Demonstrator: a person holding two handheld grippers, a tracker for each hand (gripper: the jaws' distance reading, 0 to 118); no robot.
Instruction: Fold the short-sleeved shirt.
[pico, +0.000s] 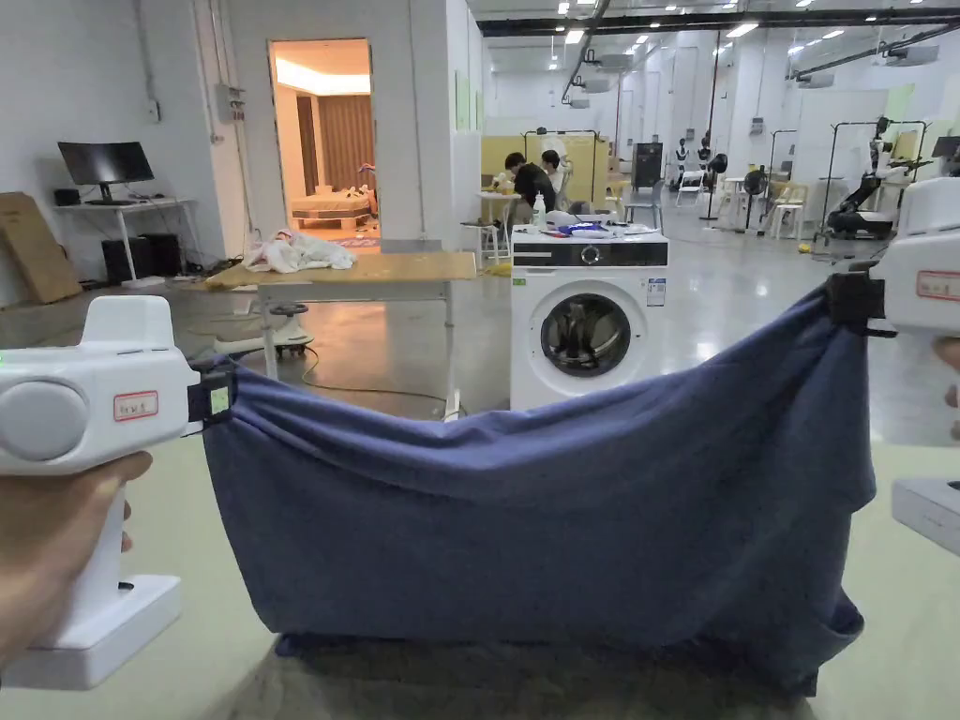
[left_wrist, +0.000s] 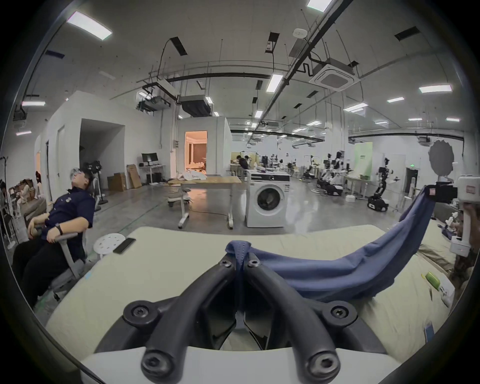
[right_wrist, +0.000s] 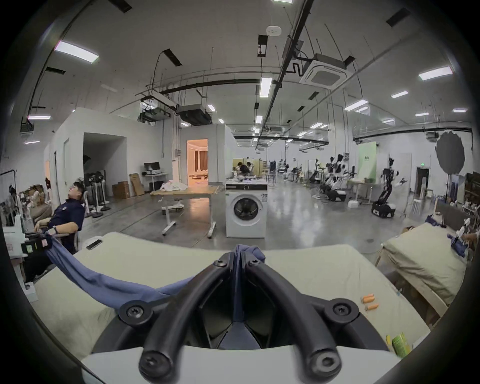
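Note:
A blue short-sleeved shirt (pico: 544, 525) hangs stretched between my two grippers above the pale green table (pico: 178, 675), sagging in the middle, its lower edge touching the table. My left gripper (pico: 214, 398) is shut on the shirt's left end; in the left gripper view both jaws pinch a fold of the shirt (left_wrist: 337, 272) at the left gripper (left_wrist: 242, 261). My right gripper (pico: 848, 300) is shut on the right end, held higher; the right gripper (right_wrist: 237, 259) clamps the blue shirt (right_wrist: 104, 283) between its jaws.
Beyond the table stand a washing machine (pico: 588, 319) and a wooden table (pico: 375, 272) with white cloth. A person (left_wrist: 65, 215) leans back in a chair at the left beside a white stool (left_wrist: 107, 243). Small orange items (right_wrist: 370, 302) lie on the table's right part.

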